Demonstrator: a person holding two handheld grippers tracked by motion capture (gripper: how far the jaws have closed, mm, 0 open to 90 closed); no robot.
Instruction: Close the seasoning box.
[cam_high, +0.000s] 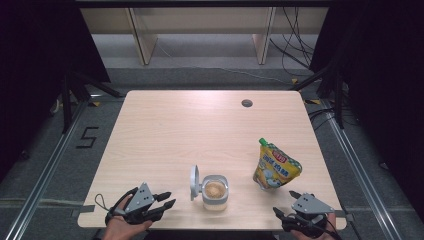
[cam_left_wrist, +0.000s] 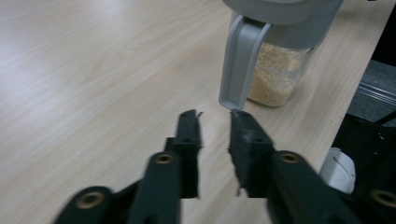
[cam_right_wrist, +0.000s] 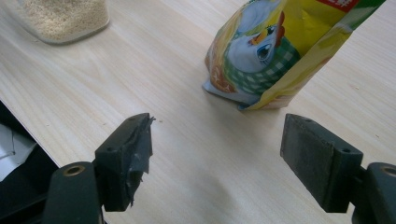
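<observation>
lab rig | black curtains | floor rails | loose cables | bare table

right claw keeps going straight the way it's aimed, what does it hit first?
Most likely the yellow pouch, standing ahead of the open right claw with bare table between; exact depth unclear.

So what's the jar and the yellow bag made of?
The jar looks like clear plastic or glass, since the grains show through; its grey flip lid looks like matte plastic. The bag seems to be glossy printed plastic film, creased and shiny.
</observation>
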